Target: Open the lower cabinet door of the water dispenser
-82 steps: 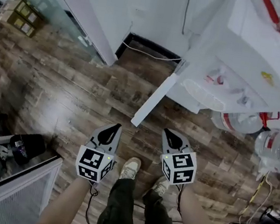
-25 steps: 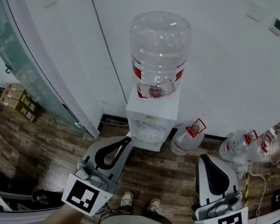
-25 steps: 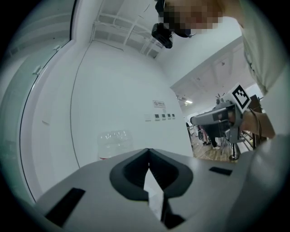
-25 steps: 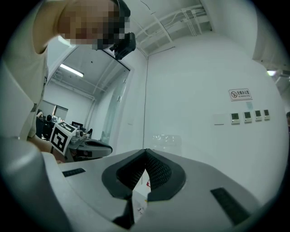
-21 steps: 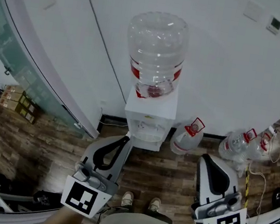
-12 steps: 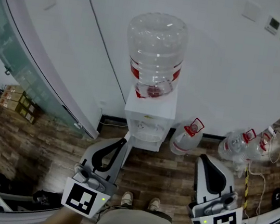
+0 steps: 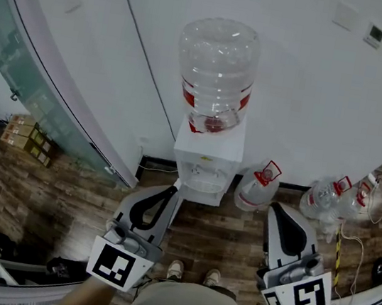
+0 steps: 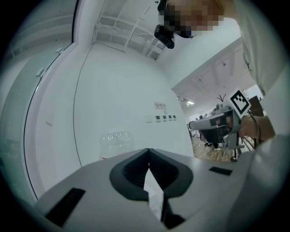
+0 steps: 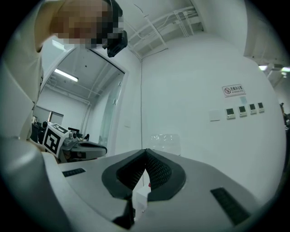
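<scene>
Water dispenser (image 7: 206, 154) against wall, dead ahead; person stepped back since few seconds ago, grippers well apart from it. Lower cabinet door (image 7: 175, 209) probably swung open, half hidden by left gripper (image 7: 171, 191). Left gripper, right gripper (image 7: 272, 208): jaws pressed together, empty. Task likely done.

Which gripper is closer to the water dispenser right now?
Left. In the head view, the left gripper points just left of the dispenser front; the right gripper is farther off to its right, before the spare bottles.
</scene>
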